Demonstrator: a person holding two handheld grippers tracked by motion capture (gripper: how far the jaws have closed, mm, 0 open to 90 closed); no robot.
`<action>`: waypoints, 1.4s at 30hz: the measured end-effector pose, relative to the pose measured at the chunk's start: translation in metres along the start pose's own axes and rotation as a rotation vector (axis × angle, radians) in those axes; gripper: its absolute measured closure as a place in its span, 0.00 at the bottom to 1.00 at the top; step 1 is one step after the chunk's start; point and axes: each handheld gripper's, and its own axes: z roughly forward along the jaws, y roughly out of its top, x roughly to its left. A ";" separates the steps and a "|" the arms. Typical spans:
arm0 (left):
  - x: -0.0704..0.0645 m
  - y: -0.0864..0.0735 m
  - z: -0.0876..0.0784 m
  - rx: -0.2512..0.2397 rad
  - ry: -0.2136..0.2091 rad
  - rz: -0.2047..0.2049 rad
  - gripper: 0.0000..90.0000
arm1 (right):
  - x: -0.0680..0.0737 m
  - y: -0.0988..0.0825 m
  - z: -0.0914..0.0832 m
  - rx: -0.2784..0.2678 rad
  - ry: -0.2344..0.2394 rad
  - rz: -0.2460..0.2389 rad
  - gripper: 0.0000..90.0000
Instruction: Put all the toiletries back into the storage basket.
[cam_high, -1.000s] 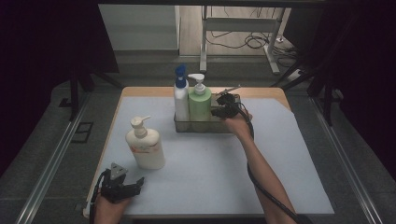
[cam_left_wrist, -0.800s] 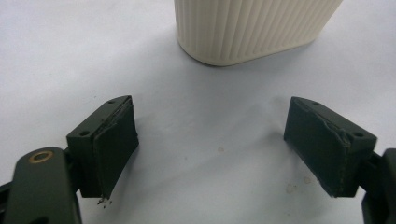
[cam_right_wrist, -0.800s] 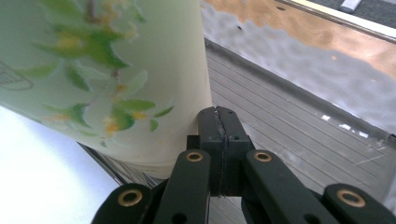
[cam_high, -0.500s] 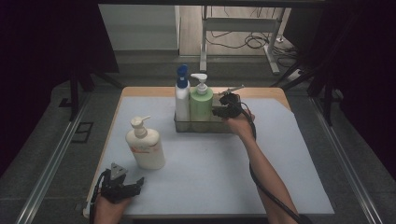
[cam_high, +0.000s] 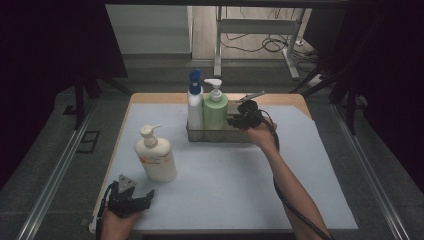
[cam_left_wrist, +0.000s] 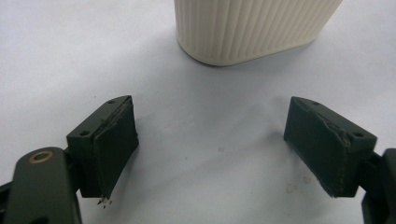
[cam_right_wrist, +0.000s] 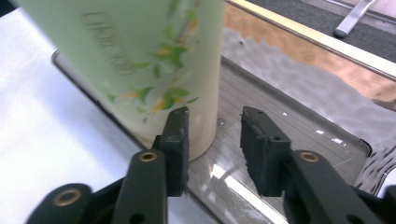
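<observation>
A clear tray (cam_high: 240, 136) at the back middle of the white mat holds a white bottle with a blue cap (cam_high: 194, 102) and a green pump bottle (cam_high: 215, 111). My right gripper (cam_high: 233, 120) sits at the tray's right part, just beside the green bottle (cam_right_wrist: 140, 51). In the right gripper view my right gripper (cam_right_wrist: 215, 116) has its jaws partly apart, just opened, with only the tray floor (cam_right_wrist: 289, 116) between them. A cream pump bottle (cam_high: 155, 156) stands front left. My left gripper (cam_high: 136, 189) rests near it, wide open (cam_left_wrist: 210, 107), facing the bottle's ribbed base (cam_left_wrist: 252, 28).
The wooden table edge (cam_high: 280, 97) runs behind the tray. The mat (cam_high: 235, 190) stretches right and forward of the tray. Metal rails (cam_high: 55, 175) flank the table. My right forearm (cam_high: 295, 195) crosses the mat's right half.
The right hand has eased slightly toward the near side at the tray. The left gripper and the bottles have not moved.
</observation>
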 end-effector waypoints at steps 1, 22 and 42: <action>0.000 0.000 0.000 0.000 0.000 0.000 0.19 | 0.002 0.000 -0.003 -0.001 -0.004 -0.017 0.63; 0.000 0.000 0.000 -0.001 -0.001 -0.002 0.19 | 0.022 -0.005 -0.032 -0.003 0.056 -0.123 0.41; 0.000 0.000 0.000 -0.003 0.000 0.000 0.19 | 0.038 -0.028 -0.063 -0.034 0.101 -0.149 0.32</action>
